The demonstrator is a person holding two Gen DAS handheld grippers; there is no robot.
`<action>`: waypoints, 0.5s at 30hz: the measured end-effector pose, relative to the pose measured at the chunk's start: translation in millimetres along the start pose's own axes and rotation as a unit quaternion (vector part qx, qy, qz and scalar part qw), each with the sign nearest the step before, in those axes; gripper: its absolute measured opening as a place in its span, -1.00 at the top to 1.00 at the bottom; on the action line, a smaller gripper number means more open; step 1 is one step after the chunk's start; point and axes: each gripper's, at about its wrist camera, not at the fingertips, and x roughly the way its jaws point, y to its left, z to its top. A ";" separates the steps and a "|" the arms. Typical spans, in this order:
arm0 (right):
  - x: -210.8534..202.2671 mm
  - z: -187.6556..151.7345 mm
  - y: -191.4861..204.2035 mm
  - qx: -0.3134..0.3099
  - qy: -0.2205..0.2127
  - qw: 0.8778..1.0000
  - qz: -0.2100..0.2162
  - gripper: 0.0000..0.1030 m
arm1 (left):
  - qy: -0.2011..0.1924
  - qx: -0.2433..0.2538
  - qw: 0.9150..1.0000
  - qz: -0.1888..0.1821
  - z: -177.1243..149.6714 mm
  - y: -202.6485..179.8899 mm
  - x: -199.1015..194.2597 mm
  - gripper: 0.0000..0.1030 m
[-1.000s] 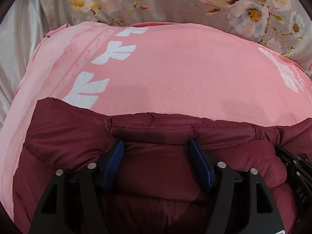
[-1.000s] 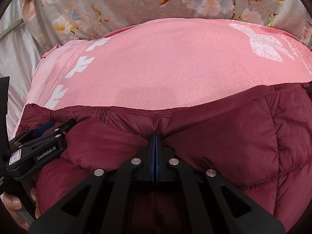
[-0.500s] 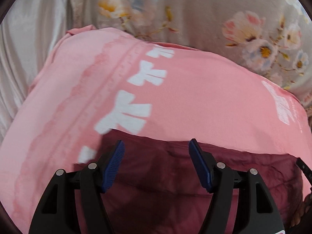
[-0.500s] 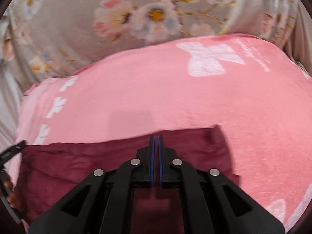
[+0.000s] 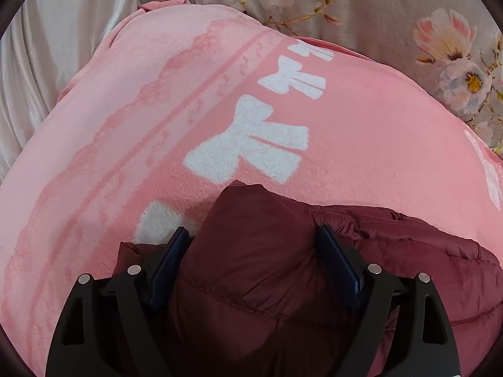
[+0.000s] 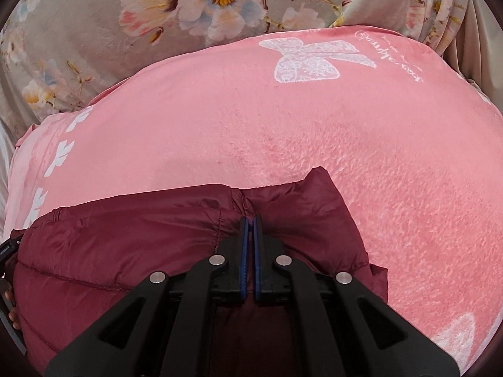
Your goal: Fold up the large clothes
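A dark red quilted puffer jacket [image 5: 261, 260] lies on a pink fleece blanket [image 5: 361, 132]. My left gripper [image 5: 256, 242] is open, its blue pads on either side of a puffed corner of the jacket, which fills the gap between them. In the right wrist view the jacket [image 6: 132, 251] spreads to the left. My right gripper [image 6: 250, 224] is shut on a pinched fold of the jacket at its far edge, near the right corner. The left gripper's black edge [image 6: 6, 248] shows at the far left.
The pink blanket [image 6: 314, 132] has white bow prints and covers the bed ahead of both grippers. A grey floral sheet [image 6: 176, 9] lies beyond it. White satin cloth [image 5: 63, 31] hangs at the far left.
Both grippers have moved back and down over the blanket with the jacket's edge. The jacket corner now bulges between the left pads. The right gripper has stayed shut on the fold.
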 end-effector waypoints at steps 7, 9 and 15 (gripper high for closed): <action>2.4 -1.6 -0.8 0.003 -0.003 1.000 -0.001 0.98 | -0.005 0.002 1.000 0.005 -1.6 -2.2 2.3 -0.67; 3.7 -1.3 -1.4 0.005 -0.003 1.000 0.000 0.98 | -0.006 0.003 1.000 0.007 -1.7 -2.8 3.1 -0.68; -2.3 -0.5 -2.6 0.015 -0.014 1.000 0.002 0.97 | -0.008 -0.010 1.000 -0.008 0.8 2.1 0.2 -0.66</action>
